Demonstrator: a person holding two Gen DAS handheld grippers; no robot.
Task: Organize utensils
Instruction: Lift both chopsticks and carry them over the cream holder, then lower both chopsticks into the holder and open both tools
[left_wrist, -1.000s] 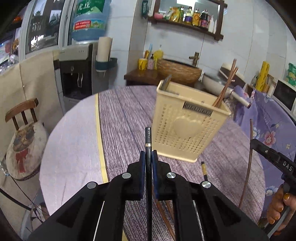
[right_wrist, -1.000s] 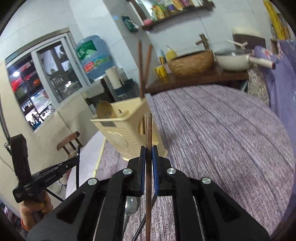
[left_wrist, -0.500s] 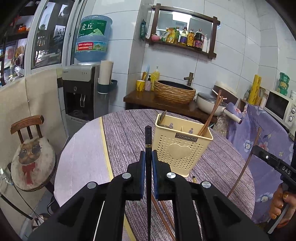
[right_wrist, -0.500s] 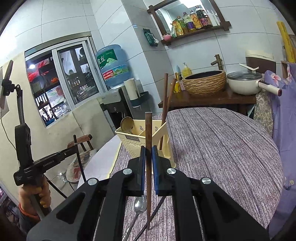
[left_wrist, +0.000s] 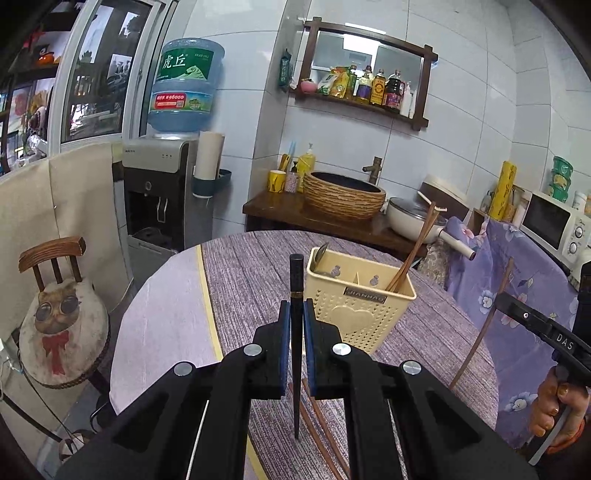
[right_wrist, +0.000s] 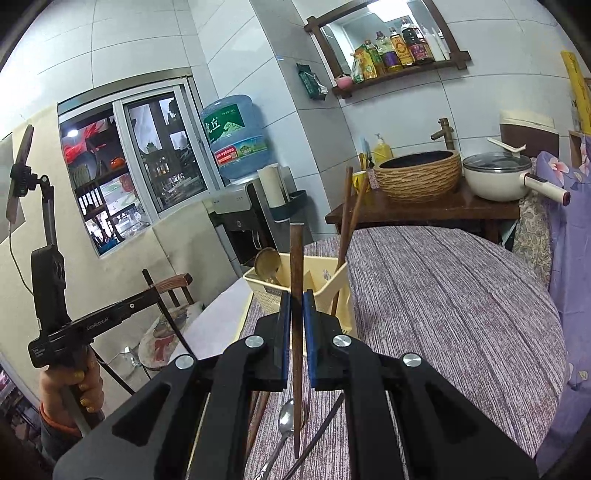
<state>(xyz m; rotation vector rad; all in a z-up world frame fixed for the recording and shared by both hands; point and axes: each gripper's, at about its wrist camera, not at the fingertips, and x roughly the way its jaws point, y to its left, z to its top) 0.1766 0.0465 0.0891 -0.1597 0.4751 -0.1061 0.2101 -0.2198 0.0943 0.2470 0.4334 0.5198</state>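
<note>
A cream perforated utensil caddy (left_wrist: 360, 308) stands on the round purple-clothed table (left_wrist: 243, 280). It holds two brown chopsticks (left_wrist: 413, 253) and a spoon (left_wrist: 320, 254). My left gripper (left_wrist: 294, 314) is shut on a black chopstick (left_wrist: 296, 280), held upright above the table in front of the caddy. My right gripper (right_wrist: 295, 306) is shut on a brown chopstick (right_wrist: 296, 258), upright, with the caddy (right_wrist: 273, 291) behind it. More brown chopsticks (left_wrist: 325, 432) and a metal spoon (right_wrist: 282, 428) lie on the table under the grippers.
A chair with a cat cushion (left_wrist: 62, 314) stands left of the table. A water dispenser (left_wrist: 159, 195), a side counter with a woven basin (left_wrist: 345, 194) and a pot (left_wrist: 410, 218) are behind. A flowered purple cloth (left_wrist: 517, 295) covers furniture on the right.
Both grippers have risen and drawn back from the caddy with their chopsticks, so the caddy looks smaller and farther and more of the room shows.
</note>
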